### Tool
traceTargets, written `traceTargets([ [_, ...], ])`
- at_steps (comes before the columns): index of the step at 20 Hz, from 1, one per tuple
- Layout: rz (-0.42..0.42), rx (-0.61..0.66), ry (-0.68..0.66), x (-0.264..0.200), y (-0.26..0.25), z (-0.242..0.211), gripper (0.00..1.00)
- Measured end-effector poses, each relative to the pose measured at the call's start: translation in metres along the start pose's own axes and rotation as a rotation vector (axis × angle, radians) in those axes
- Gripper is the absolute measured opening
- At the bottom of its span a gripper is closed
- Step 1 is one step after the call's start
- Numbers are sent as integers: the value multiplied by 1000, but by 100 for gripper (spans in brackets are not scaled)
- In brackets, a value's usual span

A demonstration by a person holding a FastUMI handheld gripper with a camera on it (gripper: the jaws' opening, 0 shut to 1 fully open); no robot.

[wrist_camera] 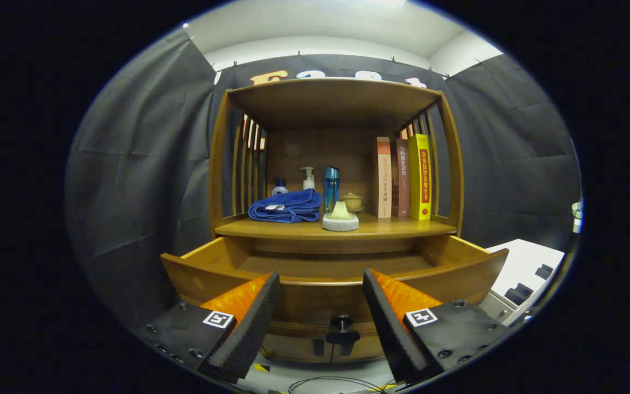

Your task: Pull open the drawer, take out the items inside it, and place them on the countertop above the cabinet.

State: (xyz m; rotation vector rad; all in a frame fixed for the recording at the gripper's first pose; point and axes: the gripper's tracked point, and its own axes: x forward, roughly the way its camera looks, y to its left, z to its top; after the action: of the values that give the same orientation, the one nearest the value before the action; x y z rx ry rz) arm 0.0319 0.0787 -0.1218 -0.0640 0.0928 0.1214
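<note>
In the gripper view we see the hand-held gripper (320,284) spread wide, holding nothing, just before the pulled-out drawer (315,293); its dark knob (342,323) sits between the fingers. The drawer's visible floor looks bare. On the worktop (391,227) above lie a folded blue towel (286,207), a pale round piece (340,218), a blue bottle (331,187), a pump bottle (308,178), a small lidded cup (354,201) and three upright books (402,178). A white unit (525,268) stands right of the cabinet.

Three books (405,178) stood upright against the shelf's right slats, the outermost one yellow. A white unit with dark slots (525,273) sat low to the right of the cabinet, and thin cables (331,383) trailed across the pale floor below
</note>
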Motion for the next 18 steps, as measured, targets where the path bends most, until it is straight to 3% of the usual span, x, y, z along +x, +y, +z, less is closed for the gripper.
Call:
traceTargets([
  [8,9,-27,56,16,5,-43,98],
  [18,-52,-77,66,23,6,-47,98],
])
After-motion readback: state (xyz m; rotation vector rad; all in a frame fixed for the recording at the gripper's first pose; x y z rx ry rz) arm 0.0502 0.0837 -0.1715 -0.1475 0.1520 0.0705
